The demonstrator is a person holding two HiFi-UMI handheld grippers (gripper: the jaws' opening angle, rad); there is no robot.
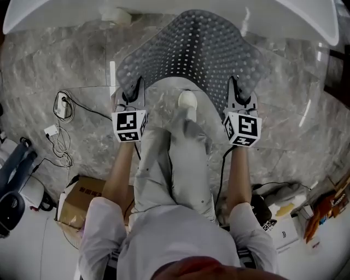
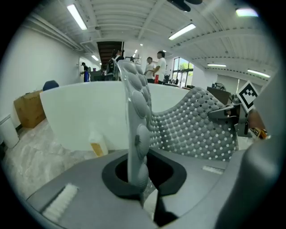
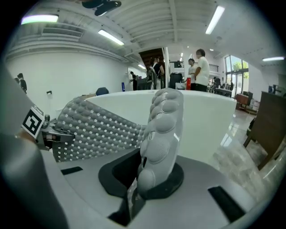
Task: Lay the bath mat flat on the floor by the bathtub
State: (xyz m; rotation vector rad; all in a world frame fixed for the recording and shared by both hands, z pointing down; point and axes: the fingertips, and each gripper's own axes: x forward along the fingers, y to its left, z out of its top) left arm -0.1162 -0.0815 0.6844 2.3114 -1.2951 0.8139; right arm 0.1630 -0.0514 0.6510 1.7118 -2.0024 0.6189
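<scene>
Presently, bath mat [image 1: 191, 54]: grey, studded with bumps and small holes, held by its two near corners and bowed upward between them.
Mat position: over the floor [image 1: 54, 65] of grey marble tile, its far edge next to the white bathtub [image 1: 164, 12]; whether any part touches the floor cannot be told.
Left gripper [image 1: 133, 90]: jaws closed to a narrow gap, pinching the mat's near left corner, which stands on edge between them.
Right gripper [image 1: 239, 94]: jaws likewise clamped on the near right corner, mat edge upright in the pinch.
Person: one pale shoe [image 1: 187, 101] on the floor between the two grippers, under the mat's raised near edge.
Surroundings: cardboard box [image 1: 76, 205] and cables [image 1: 63, 109] at left, well apart from the mat.
</scene>
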